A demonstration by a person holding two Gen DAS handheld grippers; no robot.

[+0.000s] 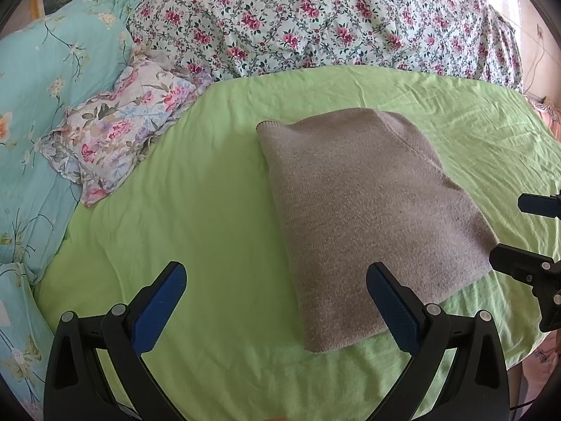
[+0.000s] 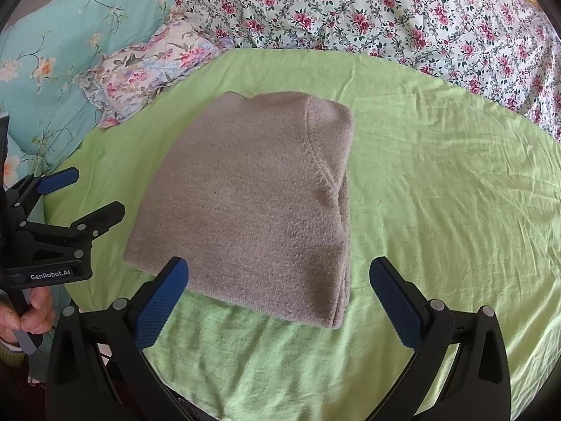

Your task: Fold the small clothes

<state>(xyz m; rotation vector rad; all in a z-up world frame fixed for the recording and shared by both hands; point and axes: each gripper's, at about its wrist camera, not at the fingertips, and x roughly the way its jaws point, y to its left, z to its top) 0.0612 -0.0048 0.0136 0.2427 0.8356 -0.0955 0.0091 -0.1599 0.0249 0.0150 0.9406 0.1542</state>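
- A folded grey-brown knitted garment [image 1: 368,210] lies flat on a bed's light green sheet [image 1: 210,210].
- The left gripper [image 1: 277,301] hovers near its left edge, jaws wide apart, holding nothing.
- The right gripper [image 2: 280,301] hovers at its near edge, also wide open and empty.
- Floral bedding [image 2: 385,10] lies at the far side.

A folded sweater [image 2: 252,203] lies on the sheet [image 2: 438,193] in the middle of the bed. Behind it a quilt [image 2: 368,10] runs across the far side. To the left rear a small pillow [image 2: 147,66] rests against a larger pillow [image 2: 70,35]. The left gripper [image 1: 277,301] hangs over the sweater's near left edge, the right gripper [image 2: 280,301] over its near right edge.
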